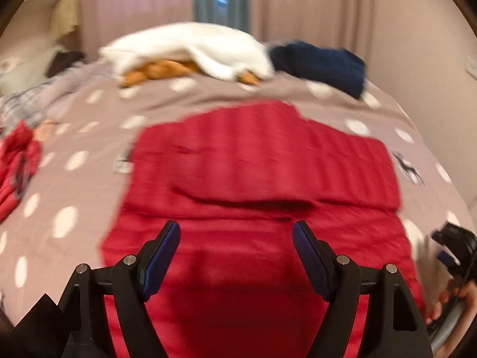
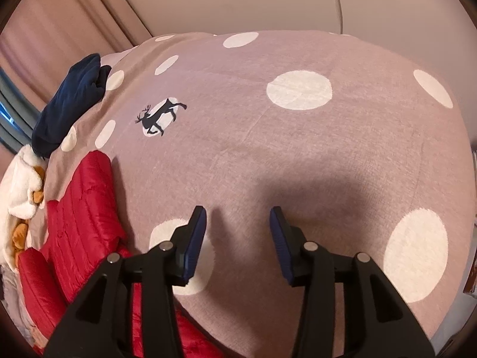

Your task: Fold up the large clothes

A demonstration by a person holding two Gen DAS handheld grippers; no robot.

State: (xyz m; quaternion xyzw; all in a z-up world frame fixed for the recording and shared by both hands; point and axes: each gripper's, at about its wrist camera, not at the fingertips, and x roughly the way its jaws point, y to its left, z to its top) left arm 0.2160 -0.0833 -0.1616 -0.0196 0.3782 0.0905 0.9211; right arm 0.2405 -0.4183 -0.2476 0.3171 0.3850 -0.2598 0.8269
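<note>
Over the red jacket [image 1: 253, 179] on the bedspread [image 2: 298, 149], left claw [image 1: 235, 238] and right claw [image 2: 238, 226] gape, empty.

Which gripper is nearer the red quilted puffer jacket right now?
Left. The left gripper hangs open directly over the red quilted puffer jacket. The right gripper, also open, is off its edge, over the polka-dot bedspread.
</note>
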